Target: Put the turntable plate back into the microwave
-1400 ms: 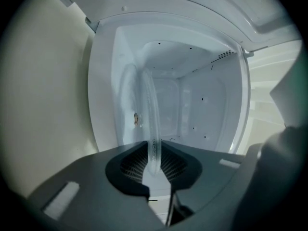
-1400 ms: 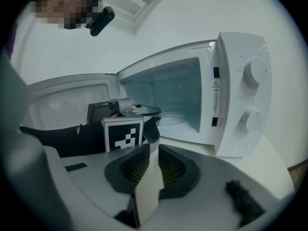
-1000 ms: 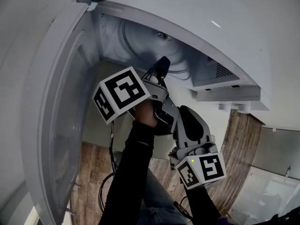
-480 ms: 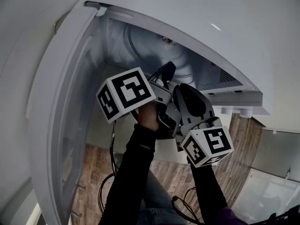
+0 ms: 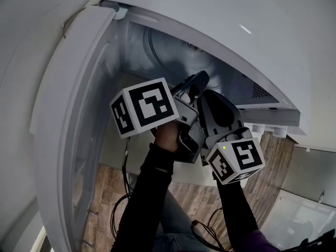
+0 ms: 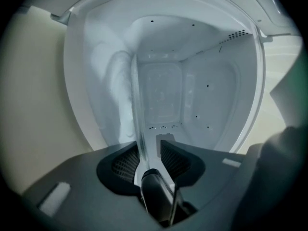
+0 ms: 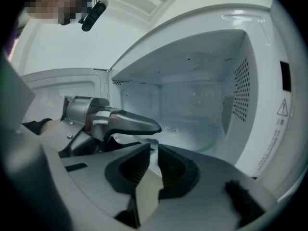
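One door (image 5: 68,114) hangs open at the left of the one microwave (image 5: 236,14); the frame cuts off the door's lower end. Two dark sleeves (image 5: 147,193) come up from below.

The left gripper (image 6: 150,150) reaches over the front edge of the cavity (image 6: 163,95). Its jaws are part way apart and have just been opening. The one plate (image 6: 136,100), clear glass seen edge-on, stands between them. It lies close against one pad with a bare gap to the other, so this gripper clamps nothing. From there the plate runs into the cavity toward the back wall, and its far rim is hard to make out against the white walls.

Just beside it, the right gripper (image 7: 154,153) has its jaws nearly together on a pale sliver of the plate's near rim, which fills the narrow gap.

Each gripper bears one marker cube (image 5: 144,112). In the head view the two cubes and the gripper bodies hide most of the cavity floor. Whether the plate rests on that floor cannot be told.
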Motion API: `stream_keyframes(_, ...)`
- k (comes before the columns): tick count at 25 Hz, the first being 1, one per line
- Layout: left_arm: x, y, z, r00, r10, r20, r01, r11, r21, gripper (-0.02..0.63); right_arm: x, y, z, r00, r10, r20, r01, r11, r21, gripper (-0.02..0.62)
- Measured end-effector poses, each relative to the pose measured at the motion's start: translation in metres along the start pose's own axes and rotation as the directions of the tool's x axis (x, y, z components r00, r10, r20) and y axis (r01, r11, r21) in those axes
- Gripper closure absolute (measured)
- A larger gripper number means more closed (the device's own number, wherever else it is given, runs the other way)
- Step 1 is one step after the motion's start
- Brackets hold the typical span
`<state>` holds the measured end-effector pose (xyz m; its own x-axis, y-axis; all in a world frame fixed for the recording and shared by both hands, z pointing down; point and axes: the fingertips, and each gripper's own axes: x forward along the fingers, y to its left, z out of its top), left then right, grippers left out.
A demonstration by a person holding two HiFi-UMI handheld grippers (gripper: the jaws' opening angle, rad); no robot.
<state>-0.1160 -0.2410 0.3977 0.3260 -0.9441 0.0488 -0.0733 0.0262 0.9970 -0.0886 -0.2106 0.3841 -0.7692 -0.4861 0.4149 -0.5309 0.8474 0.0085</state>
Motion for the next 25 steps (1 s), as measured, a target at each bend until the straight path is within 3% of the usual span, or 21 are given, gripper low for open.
stream_keyframes(8, 0.004, -0.005, -0.005, 0.995, 0.001, -0.104, -0.001, 1.0, 0.008, 0.42, 0.003, -0.007, -0.001, 0.998, -0.057, 0.0, 0.057, 0.998, -0.013, 0.54)
stream_keyframes(14, 0.005, -0.004, -0.014, 0.989, 0.046, -0.138, -0.025, 0.988, 0.151, 0.414, 0.002, -0.014, -0.004, 0.995, -0.099, 0.008, 0.099, 0.995, -0.02, 0.54)
stream_keyframes(17, 0.006, -0.004, -0.016, 0.986, 0.055, -0.158, -0.029, 0.986, 0.164, 0.403, 0.003, -0.015, -0.005, 0.994, -0.112, 0.013, 0.112, 0.993, -0.028, 0.54)
stream_keyframes(21, 0.006, -0.006, -0.015, 0.987, 0.03, -0.157, -0.009, 0.992, 0.127, 0.397, 0.002, -0.008, -0.002, 0.997, -0.071, 0.023, 0.072, 0.996, -0.043, 0.54)
stream_keyframes(25, 0.005, -0.006, -0.015, 0.986, 0.023, -0.163, 0.0, 0.99, 0.138, 0.397, 0.004, 0.002, 0.003, 0.999, -0.023, 0.037, 0.025, 0.997, -0.075, 0.54)
